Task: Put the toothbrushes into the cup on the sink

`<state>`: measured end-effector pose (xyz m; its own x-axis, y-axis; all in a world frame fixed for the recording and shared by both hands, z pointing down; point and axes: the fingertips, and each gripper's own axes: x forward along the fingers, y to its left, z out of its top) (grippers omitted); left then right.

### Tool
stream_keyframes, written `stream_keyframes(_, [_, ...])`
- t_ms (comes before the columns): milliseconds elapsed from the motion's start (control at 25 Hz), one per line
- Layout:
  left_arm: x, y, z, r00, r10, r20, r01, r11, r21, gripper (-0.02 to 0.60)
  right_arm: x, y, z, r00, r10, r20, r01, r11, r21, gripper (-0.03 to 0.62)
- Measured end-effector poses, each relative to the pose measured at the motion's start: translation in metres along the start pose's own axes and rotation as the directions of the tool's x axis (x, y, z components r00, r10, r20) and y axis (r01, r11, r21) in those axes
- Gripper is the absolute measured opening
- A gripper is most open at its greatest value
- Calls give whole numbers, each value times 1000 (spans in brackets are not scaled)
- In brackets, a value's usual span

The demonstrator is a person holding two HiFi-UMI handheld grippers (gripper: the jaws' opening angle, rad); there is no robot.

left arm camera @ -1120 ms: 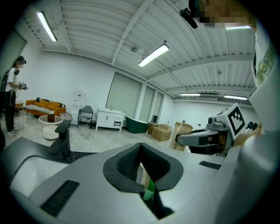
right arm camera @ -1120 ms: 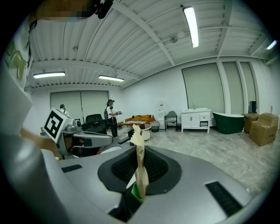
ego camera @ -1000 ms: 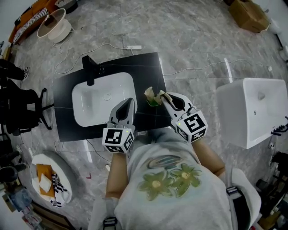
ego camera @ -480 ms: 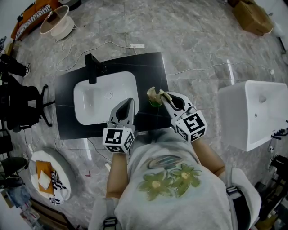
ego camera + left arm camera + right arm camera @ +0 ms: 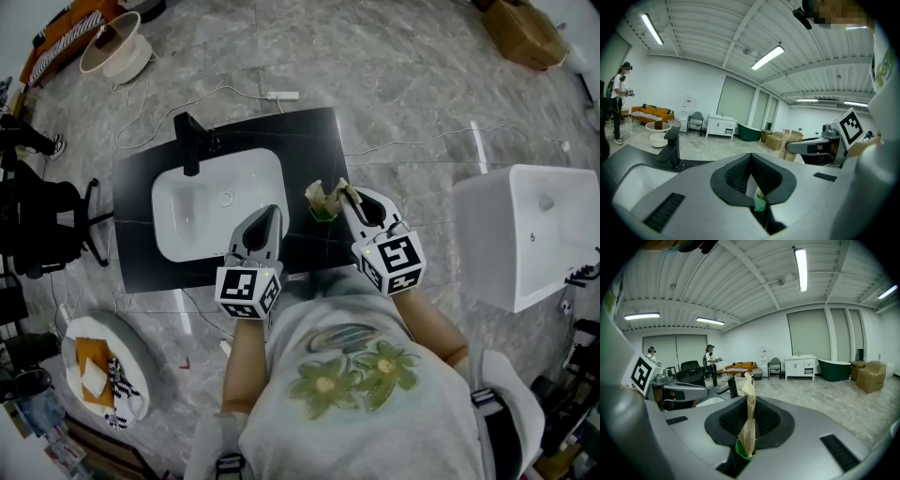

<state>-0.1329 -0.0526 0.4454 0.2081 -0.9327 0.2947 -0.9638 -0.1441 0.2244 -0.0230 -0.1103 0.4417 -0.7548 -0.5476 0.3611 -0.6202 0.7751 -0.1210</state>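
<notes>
**Toothbrush [image 5: 749, 418] held at the cup [image 5: 322, 213]**

The paper-wrapped toothbrush is clamped upright between the jaws of the right gripper [image 5: 346, 194], just beside the green cup on the black sink [image 5: 302, 141] top. The left gripper [image 5: 271, 212] is held with jaws pressed together over the white basin [image 5: 202, 214] edge.

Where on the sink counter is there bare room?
Bare: counter behind the cup, right of the faucet; strip left of the basin. Crowded: front right, where the right gripper holds a wrapped toothbrush by the cup.
</notes>
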Motion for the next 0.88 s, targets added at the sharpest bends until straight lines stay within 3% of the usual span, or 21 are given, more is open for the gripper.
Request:
stream_keyframes(320, [1, 0, -2, 1000, -7, -6, 7, 1000, 3, 18, 1, -1, -5, 998, -68, 6, 68, 998, 14, 57])
stream_keyframes(880, [1, 3, -4, 1000, -17, -17, 17, 1000, 5, 18, 4, 0, -22, 996, -78, -41, 78, 997, 2, 57])
